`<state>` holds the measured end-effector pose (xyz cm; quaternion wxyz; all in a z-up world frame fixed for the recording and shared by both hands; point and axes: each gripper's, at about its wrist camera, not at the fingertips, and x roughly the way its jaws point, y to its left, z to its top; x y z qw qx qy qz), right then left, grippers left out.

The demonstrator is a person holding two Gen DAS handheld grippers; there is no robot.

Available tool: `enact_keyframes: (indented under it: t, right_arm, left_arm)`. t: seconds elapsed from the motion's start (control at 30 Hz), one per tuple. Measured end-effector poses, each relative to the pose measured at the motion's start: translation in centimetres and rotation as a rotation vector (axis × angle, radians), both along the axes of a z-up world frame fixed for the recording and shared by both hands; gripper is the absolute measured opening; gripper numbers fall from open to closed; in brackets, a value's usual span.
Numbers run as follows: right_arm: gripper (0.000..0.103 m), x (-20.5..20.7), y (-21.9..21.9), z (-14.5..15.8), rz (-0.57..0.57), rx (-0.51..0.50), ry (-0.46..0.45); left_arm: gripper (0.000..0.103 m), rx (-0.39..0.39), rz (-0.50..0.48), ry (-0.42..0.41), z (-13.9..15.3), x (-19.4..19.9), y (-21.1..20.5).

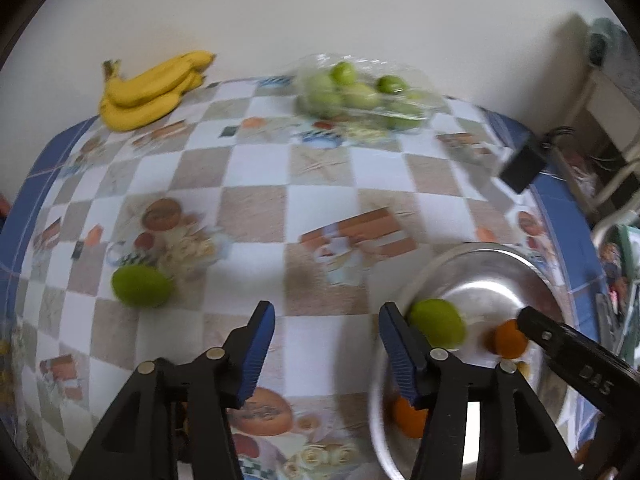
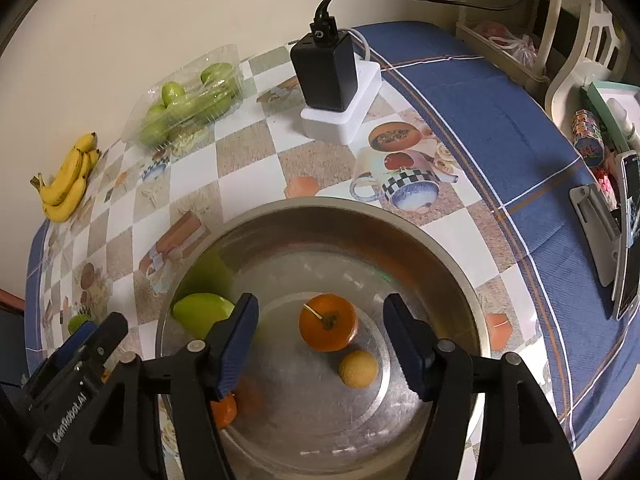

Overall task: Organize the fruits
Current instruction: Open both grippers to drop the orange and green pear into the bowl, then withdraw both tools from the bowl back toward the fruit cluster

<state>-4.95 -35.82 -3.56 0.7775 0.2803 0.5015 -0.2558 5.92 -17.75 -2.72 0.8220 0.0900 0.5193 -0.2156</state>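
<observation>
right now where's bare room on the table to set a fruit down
Free: the checked cloth between the bananas, the pack of green fruit and the loose green fruit. Crowded: the metal bowl, under both grippers, and the charger corner.

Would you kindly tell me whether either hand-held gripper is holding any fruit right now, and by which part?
Nothing is held. The left hand-held gripper is open over the checked tablecloth; the right hand-held gripper is open above the round orange in the steel bowl.

Both wrist views look steeply down, close over the table [image 1: 256, 168]: left toward its back edge, right above the bowl [image 2: 460, 280]; both share the bowl.
</observation>
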Motion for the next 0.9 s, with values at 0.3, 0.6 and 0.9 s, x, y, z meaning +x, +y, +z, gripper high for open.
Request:
enact_keyframes:
  t: [0.3,0.6,0.9]
  right_arm:
    - [0.09,0.3,0.2,-0.5,0.015,-0.008,0.014]
    - [0.09,0.5,0.5,-0.8,0.032,-0.013,0.025]
    - [0.103,0.7,1.0,-0.9,0.056,-0.025,0.031]
  left_arm:
    - [0.08,0.033,0.097,0.004,-1.0,1.1,2.0]
    - [0.103,0.024,0.153,-0.014,-0.8,1.9,3.3]
    - [0.103,0.034,0.165,-0.026,-0.8,2.2,3.9]
